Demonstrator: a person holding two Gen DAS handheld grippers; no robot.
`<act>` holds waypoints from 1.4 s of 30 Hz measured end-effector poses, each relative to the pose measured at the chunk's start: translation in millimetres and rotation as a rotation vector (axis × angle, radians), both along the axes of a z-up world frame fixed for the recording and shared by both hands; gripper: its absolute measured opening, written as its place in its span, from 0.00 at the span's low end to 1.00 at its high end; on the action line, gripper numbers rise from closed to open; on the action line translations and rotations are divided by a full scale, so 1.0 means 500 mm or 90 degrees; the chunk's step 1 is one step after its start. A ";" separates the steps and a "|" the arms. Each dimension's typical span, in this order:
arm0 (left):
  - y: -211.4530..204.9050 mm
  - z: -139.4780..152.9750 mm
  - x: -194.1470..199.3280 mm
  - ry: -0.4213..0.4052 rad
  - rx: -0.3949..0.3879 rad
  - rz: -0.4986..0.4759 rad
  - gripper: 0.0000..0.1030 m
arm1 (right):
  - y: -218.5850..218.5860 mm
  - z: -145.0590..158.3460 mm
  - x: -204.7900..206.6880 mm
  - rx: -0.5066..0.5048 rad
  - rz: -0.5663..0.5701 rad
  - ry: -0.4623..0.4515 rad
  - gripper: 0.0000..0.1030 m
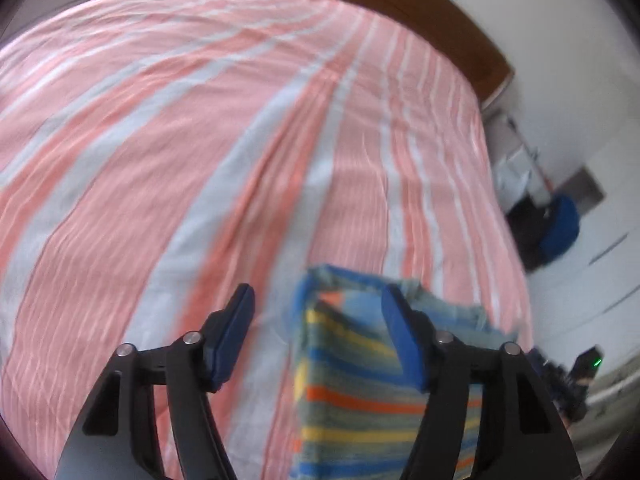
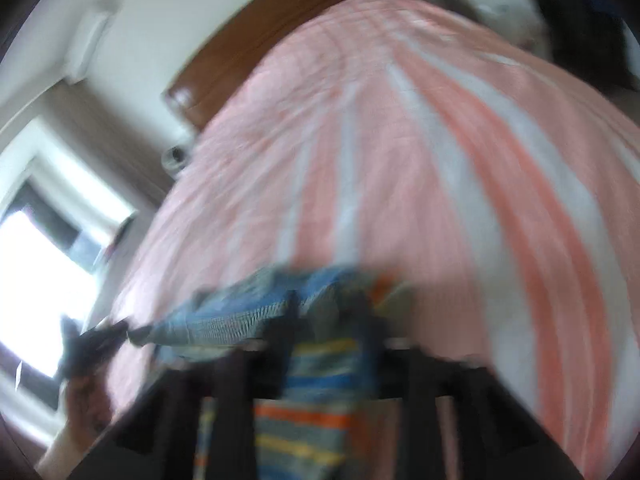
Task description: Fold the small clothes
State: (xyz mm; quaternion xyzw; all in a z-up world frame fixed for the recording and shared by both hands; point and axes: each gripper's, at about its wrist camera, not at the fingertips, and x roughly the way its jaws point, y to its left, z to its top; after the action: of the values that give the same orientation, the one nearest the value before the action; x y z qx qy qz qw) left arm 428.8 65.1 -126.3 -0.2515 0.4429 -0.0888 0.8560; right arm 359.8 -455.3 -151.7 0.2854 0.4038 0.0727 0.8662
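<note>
The small knitted garment with blue, yellow and orange stripes on grey (image 1: 352,392) is seen lying on the pink-and-white striped bedspread (image 1: 200,160), near the bed's near edge and towards its right side in the left wrist view. Its long axis appears to run from the near edge away towards the brown wooden headboard (image 1: 420,12), with a pale blue hem folded at the far end.

The left gripper (image 1: 316,320) is spread wide, with nothing between its blue pads (image 1: 232,336); the garment lies just right of its centre line, passing under the right-hand pad, and no pressing on it can be made out.

The right gripper (image 2: 332,340) is heavily blurred. The striped cloth is seen between its dark fingers, but whether it is gripped or merely straddled cannot be told. By judgement, the right gripper is the nearer one to the cloth.

The other hand (image 2: 84,396) shows at the lower left of the right wrist view.

No brand, label or legible writing is visible.
</note>
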 end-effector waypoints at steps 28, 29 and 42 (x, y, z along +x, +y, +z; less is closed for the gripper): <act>-0.050 -0.056 -0.257 0.093 0.168 -0.189 0.33 | 0.110 -0.074 -0.227 -0.137 0.214 0.158 0.09; -0.037 -0.043 -0.267 0.089 0.160 -0.175 0.45 | 0.112 -0.057 -0.223 -0.152 0.207 0.155 0.24; 0.036 -0.100 -0.372 -0.040 0.284 -0.002 0.96 | 0.455 0.021 0.012 -0.026 0.336 0.108 0.34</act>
State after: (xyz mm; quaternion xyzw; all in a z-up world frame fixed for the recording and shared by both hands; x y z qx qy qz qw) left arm 242.7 83.1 -176.2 -0.0520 0.4248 0.0021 0.9038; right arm 366.0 -227.6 -141.0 0.1581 0.5368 0.2633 0.7858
